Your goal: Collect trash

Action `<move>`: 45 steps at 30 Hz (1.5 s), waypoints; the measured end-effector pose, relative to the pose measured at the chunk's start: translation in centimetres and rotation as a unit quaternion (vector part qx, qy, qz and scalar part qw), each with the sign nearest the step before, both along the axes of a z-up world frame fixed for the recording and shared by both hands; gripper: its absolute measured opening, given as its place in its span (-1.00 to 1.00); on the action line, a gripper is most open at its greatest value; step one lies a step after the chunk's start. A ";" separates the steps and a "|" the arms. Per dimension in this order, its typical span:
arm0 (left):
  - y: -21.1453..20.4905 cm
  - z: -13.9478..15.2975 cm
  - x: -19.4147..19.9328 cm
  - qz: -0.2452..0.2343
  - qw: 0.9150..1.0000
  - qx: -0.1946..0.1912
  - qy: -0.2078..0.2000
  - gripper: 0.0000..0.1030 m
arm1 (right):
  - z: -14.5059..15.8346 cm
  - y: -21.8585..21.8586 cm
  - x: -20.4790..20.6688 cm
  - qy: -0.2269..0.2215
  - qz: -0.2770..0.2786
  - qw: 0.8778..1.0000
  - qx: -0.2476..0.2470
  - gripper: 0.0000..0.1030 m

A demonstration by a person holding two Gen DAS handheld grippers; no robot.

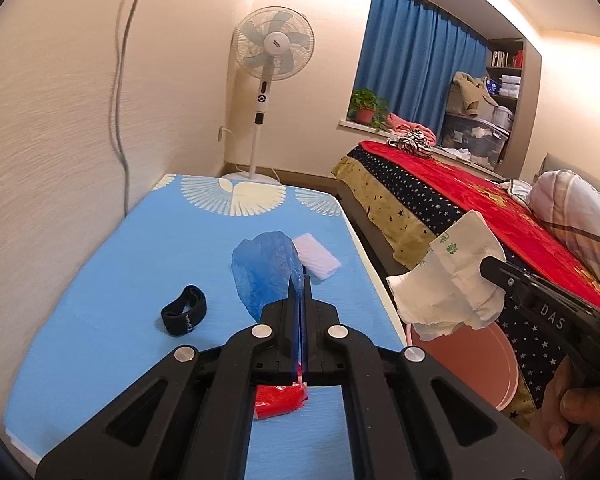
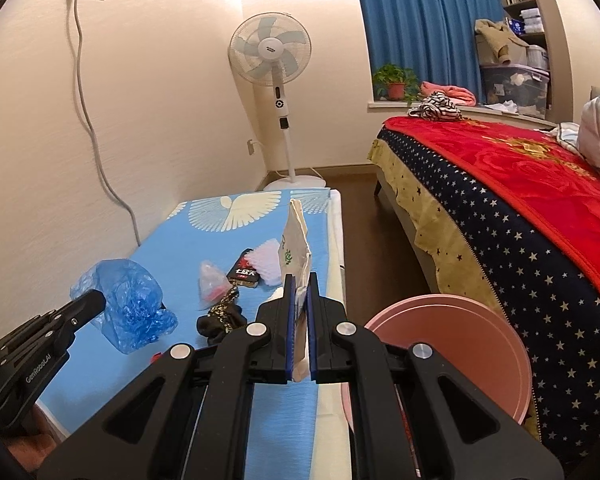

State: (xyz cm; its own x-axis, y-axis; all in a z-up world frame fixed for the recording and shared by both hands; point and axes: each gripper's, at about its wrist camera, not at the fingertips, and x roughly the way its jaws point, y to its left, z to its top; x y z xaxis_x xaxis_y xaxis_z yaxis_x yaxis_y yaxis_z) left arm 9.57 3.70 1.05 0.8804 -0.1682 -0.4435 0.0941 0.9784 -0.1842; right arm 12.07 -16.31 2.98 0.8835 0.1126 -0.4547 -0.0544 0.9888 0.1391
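The left claw (image 1: 299,292) is pressed together on a thin fold of a blue bag (image 1: 266,272), which hangs crumpled from its tips above the desk (image 1: 100,280). In the right wrist view the same bag (image 2: 134,306) bulges off the end of the left claw (image 2: 94,300), clear of the blue cloth. Under that claw, nearest the camera, lies a red scrap (image 1: 278,400). To its left sits a black band (image 1: 185,315), and just past the bag a white pad (image 1: 316,256) lies flat.

The right claw (image 2: 300,294) pinches a white tissue (image 2: 296,248) with green print, which stands up between its blue pads. In the left wrist view the tissue (image 1: 448,280) hangs past the desk's right edge, above a pink bin (image 1: 488,364) standing between desk and bed (image 1: 500,208). A hand (image 1: 576,404) grips the right claw's (image 1: 496,264) handle low at the frame's edge.

Further along the desk, the right wrist view shows a dark tangled cloth (image 2: 224,320), a clear wrapper (image 2: 213,278) with red inside, a black packet (image 2: 244,272) and the pad (image 2: 266,260) just beside it.

Beyond the desk a fan (image 2: 270,50) stands in the corner, with blue curtains (image 2: 428,20) and a potted plant (image 2: 396,80) on the sill behind the bed.
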 end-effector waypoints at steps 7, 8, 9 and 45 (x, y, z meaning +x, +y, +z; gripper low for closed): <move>-0.1 -0.1 0.3 -0.005 1.000 -0.001 0.002 -1.00 | 0.0 -0.1 0.1 0.000 -0.006 1.000 -0.003 -0.89; -0.2 -0.2 0.3 -0.006 1.000 -0.001 0.002 -1.00 | 0.1 0.0 0.1 0.000 -0.006 1.000 -0.003 -0.89; -0.2 -0.2 0.3 -0.007 1.000 -0.001 0.003 -1.00 | 0.1 0.0 0.1 0.000 -0.007 1.000 -0.003 -0.90; -6.1 -0.8 1.7 -0.102 0.995 -0.007 0.008 -1.00 | -0.1 -5.3 0.7 0.017 -0.094 0.995 -0.004 -0.89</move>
State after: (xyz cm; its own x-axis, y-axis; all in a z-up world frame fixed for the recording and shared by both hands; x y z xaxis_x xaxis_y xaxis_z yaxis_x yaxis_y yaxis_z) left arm 11.31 -2.36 0.26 0.8206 -0.3488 -0.4527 0.2872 0.9366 -0.2010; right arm 12.74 -21.65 2.86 0.8730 -0.0571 -0.4844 0.1368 0.9819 0.1307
